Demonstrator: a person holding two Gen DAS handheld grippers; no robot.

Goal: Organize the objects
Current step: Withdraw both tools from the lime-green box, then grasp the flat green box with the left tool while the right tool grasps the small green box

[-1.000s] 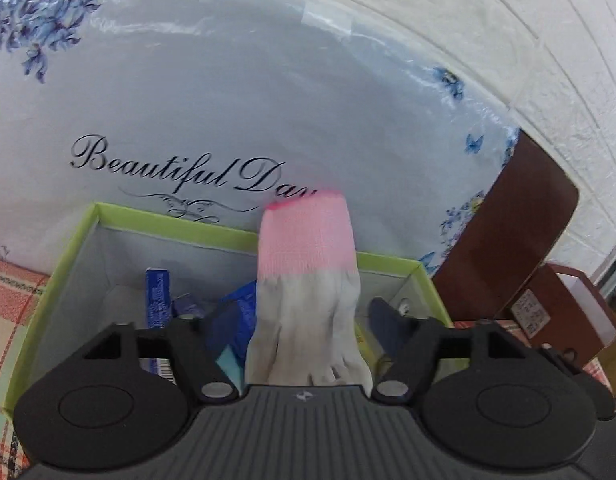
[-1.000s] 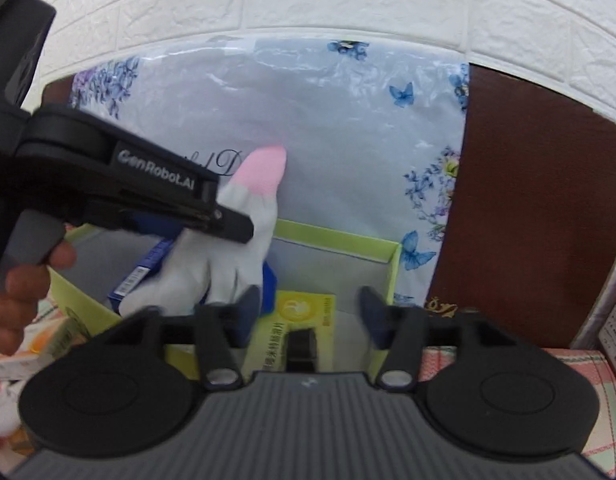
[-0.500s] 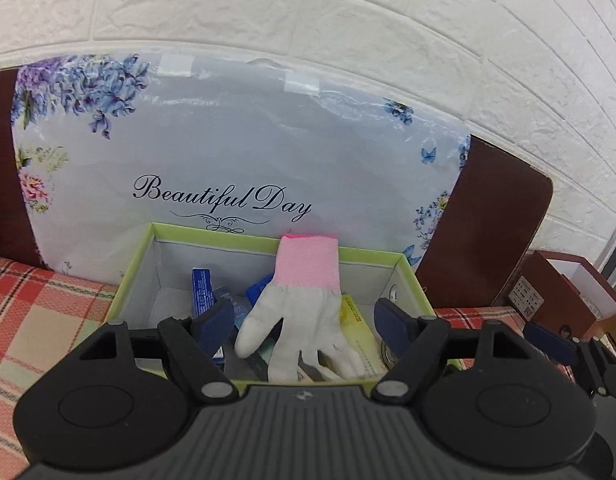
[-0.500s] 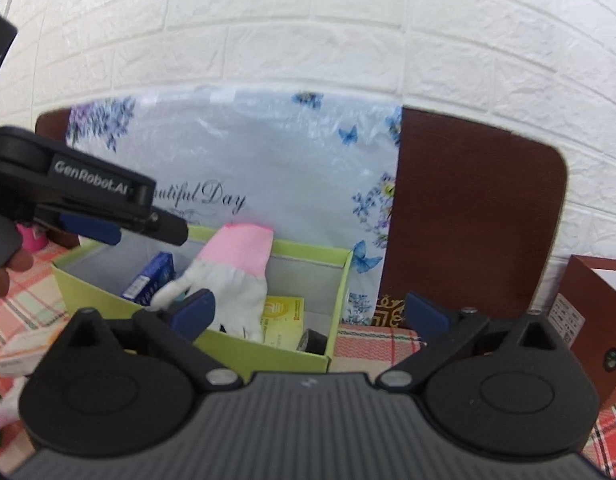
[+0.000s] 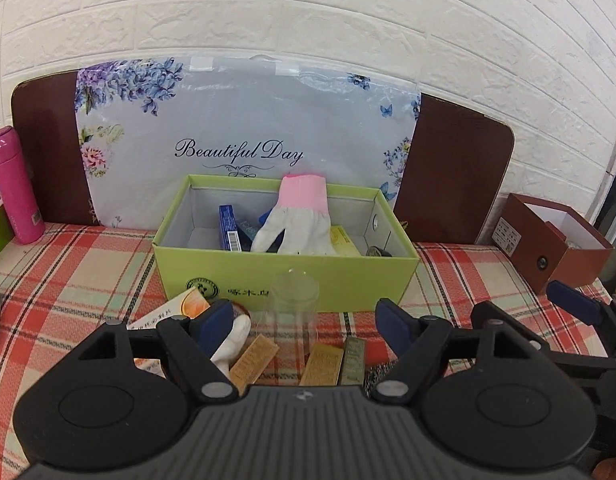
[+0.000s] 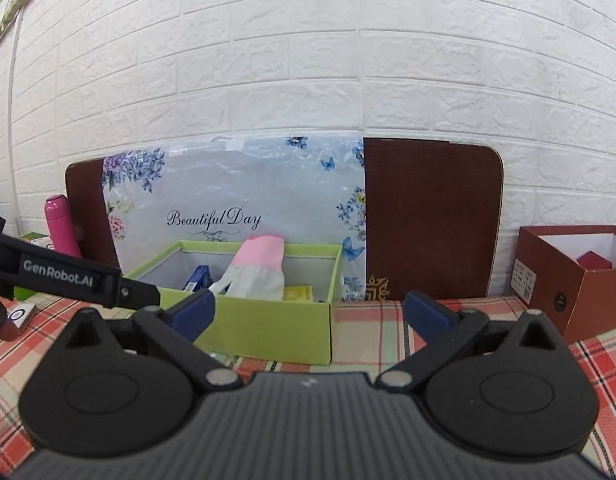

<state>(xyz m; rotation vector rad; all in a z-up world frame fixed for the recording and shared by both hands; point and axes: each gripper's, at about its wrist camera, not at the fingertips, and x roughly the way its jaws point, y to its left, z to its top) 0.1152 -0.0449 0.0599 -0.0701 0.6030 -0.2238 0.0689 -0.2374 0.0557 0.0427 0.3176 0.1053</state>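
Observation:
A green box (image 5: 284, 276) stands on the checked cloth; it also shows in the right wrist view (image 6: 268, 328). A white glove with a pink cuff (image 5: 298, 220) leans inside it against the back wall, also seen in the right wrist view (image 6: 256, 272), beside a blue carton (image 5: 230, 230) and a yellow packet (image 5: 341, 236). My left gripper (image 5: 306, 326) is open and empty, well back from the box. My right gripper (image 6: 308, 314) is open and empty, also back from it. In front of the box lie a clear jar (image 5: 294, 308), an orange carton (image 5: 176, 312), a white object (image 5: 232, 344) and small flat packets (image 5: 321, 364).
A floral "Beautiful Day" bag (image 5: 244, 136) leans on a brown board (image 5: 451, 184) against the brick wall. A pink bottle (image 5: 14, 184) stands at the left. An open brown box (image 5: 555, 240) sits at the right. The left gripper's arm (image 6: 68, 280) crosses the right wrist view.
My left gripper let go of the glove, which now rests in the green box. Both grippers have pulled back from the box and opened wider.

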